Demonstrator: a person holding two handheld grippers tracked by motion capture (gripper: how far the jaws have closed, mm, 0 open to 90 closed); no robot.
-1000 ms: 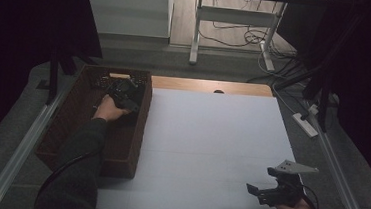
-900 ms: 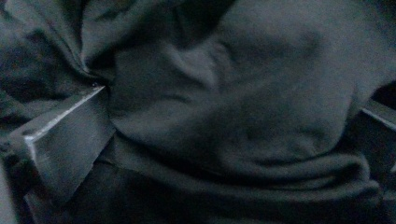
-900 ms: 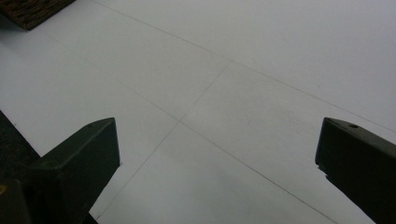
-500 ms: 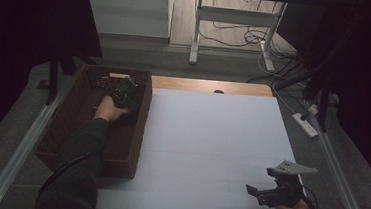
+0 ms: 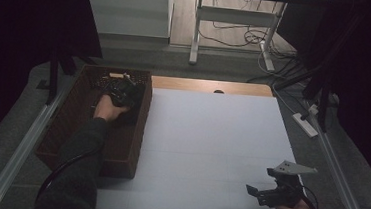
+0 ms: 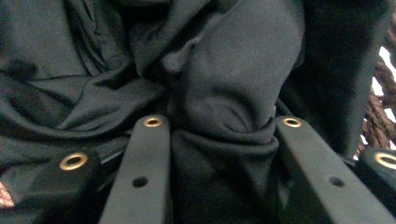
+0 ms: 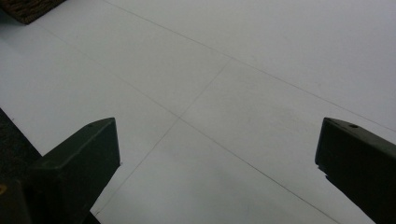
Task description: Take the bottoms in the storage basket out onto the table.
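White worktop (image 5: 210, 146): open between basket and my right hand-held gripper (image 5: 266, 193). Wicker basket (image 5: 139, 131): its walls hem my left hand-held gripper (image 5: 122, 92), dark cloth (image 6: 224, 93) crowding it.

Your high view sits above your side of the desk (image 5: 211, 136), looking forward and down, so it takes in the whole white top, the wicker basket (image 5: 136, 130) at the left and the floor beyond the far edge. The left gripper view rides your left hand-held gripper (image 6: 219, 126) and is jammed right up against dark cloth (image 6: 224, 70) inside that basket. The right gripper view looks low across the white top from the near right, with a basket corner (image 7: 28, 9) far off, so it shares that with the high view.
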